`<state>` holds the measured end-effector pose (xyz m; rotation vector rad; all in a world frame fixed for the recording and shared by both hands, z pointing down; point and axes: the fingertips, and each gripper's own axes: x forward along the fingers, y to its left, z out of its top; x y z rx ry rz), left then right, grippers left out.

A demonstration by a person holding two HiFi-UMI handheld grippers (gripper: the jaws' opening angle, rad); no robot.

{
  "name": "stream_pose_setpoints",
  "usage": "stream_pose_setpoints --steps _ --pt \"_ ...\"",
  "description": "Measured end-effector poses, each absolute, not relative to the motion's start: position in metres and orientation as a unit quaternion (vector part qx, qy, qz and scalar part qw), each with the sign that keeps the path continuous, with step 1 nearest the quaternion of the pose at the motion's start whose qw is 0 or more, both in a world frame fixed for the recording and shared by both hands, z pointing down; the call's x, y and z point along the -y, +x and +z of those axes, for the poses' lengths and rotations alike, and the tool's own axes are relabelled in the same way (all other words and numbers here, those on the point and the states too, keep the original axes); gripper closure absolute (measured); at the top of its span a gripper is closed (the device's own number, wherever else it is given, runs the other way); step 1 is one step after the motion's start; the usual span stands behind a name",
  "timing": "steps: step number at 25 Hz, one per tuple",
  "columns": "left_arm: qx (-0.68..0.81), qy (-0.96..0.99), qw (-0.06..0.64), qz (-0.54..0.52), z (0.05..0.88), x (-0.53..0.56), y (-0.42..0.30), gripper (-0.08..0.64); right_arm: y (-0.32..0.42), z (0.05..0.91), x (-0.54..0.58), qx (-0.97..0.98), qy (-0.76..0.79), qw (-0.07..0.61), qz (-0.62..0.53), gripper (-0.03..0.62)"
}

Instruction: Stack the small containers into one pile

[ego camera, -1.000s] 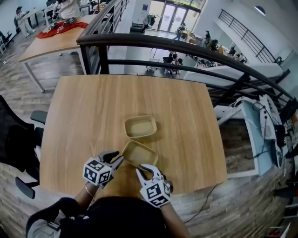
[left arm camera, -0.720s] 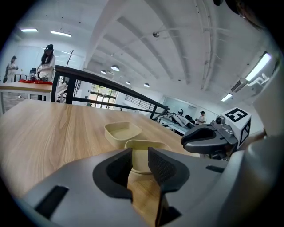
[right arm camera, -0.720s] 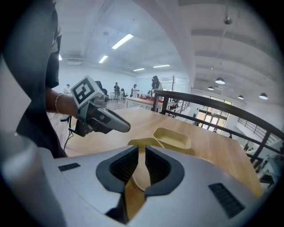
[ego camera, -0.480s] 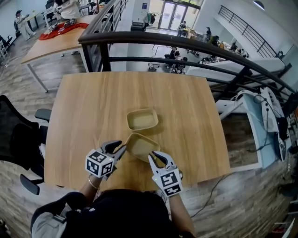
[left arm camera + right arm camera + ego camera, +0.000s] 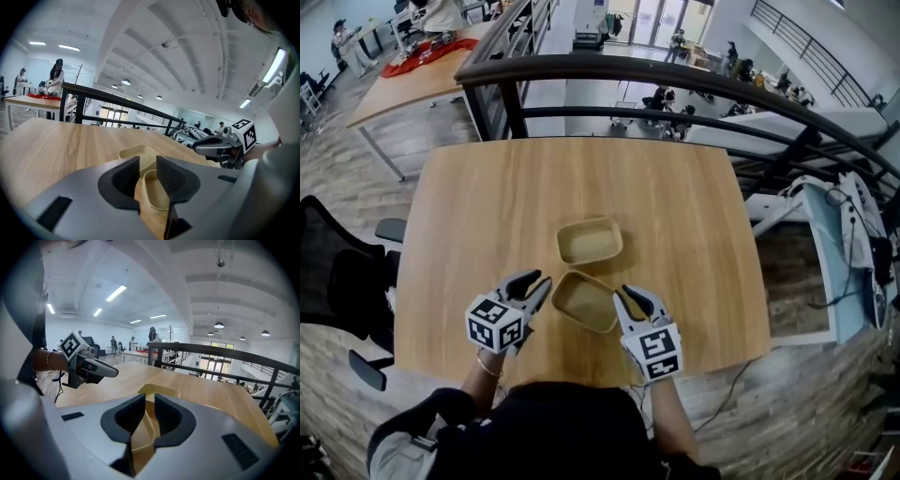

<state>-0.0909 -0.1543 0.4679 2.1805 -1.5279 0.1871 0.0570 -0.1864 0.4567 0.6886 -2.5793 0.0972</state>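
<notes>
Two shallow beige containers are on the wooden table (image 5: pixel 469 234). The far container (image 5: pixel 591 242) (image 5: pixel 133 152) (image 5: pixel 158 390) sits flat. The near container (image 5: pixel 581 302) (image 5: pixel 157 192) (image 5: pixel 140 448) lies just in front of it, slightly tilted. My right gripper (image 5: pixel 630 295) (image 5: pixel 150 404) is shut on its right rim, and the thin wall shows between the pads. My left gripper (image 5: pixel 536 284) (image 5: pixel 148 164) stands open at the container's left corner. Its pads do not press on the rim. Each gripper shows in the other's view.
A black railing (image 5: pixel 675 80) runs behind the table's far edge, with a lower floor beyond. A black chair (image 5: pixel 337 272) stands at the left. A second table (image 5: pixel 403 84) with a red cloth is at the far left. The table's near edge is close under both hands.
My right gripper has swung rightward and forward, from the near container's front to its right side. The left gripper has shifted a little. The far container has not moved.
</notes>
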Motion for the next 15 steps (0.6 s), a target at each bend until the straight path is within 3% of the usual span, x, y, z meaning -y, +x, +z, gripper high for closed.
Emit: stream_pose_setpoints --steps 3,15 --pt "0.572 0.783 0.235 0.062 0.469 0.168 -0.101 0.46 0.056 0.458 0.205 0.94 0.247 0.232 0.043 0.455" --pt "0.588 0.766 0.25 0.065 0.479 0.218 -0.115 0.442 0.049 0.48 0.281 0.94 0.249 0.223 0.071 0.453"
